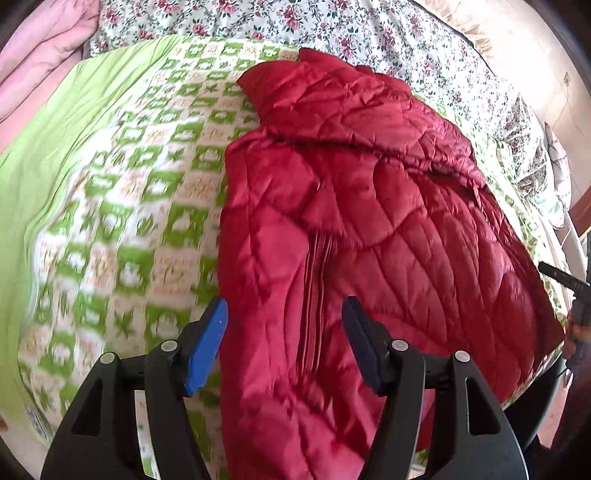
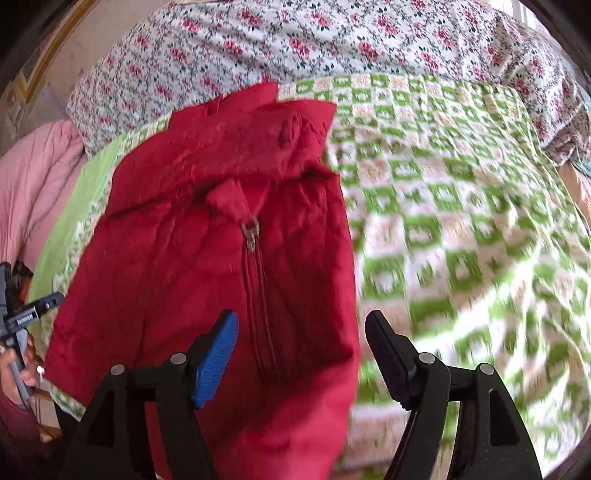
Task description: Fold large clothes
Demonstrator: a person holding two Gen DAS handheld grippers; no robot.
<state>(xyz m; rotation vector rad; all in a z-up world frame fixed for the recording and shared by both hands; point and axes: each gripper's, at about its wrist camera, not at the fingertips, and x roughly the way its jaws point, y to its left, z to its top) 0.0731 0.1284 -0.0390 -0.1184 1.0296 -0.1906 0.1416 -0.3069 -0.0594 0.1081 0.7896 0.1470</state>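
A red quilted jacket (image 1: 369, 206) lies spread on a green-and-white checked blanket (image 1: 147, 206) on a bed. My left gripper (image 1: 286, 310) hovers open over the jacket's near left part, with a ribbed seam below the gap and neither pad pressing on cloth. In the right wrist view the same jacket (image 2: 207, 236) shows its zipper, with the metal pull (image 2: 252, 230) up near the collar. My right gripper (image 2: 303, 321) is open above the jacket's near right edge. Its blue pad is over red cloth and its black pad over the blanket (image 2: 443, 221).
A floral sheet (image 1: 332, 26) covers the far side of the bed, and a pink quilt (image 1: 40, 59) is bunched at the far left. A hand (image 2: 14, 365) holding the other tool's handle shows at the left edge of the right wrist view.
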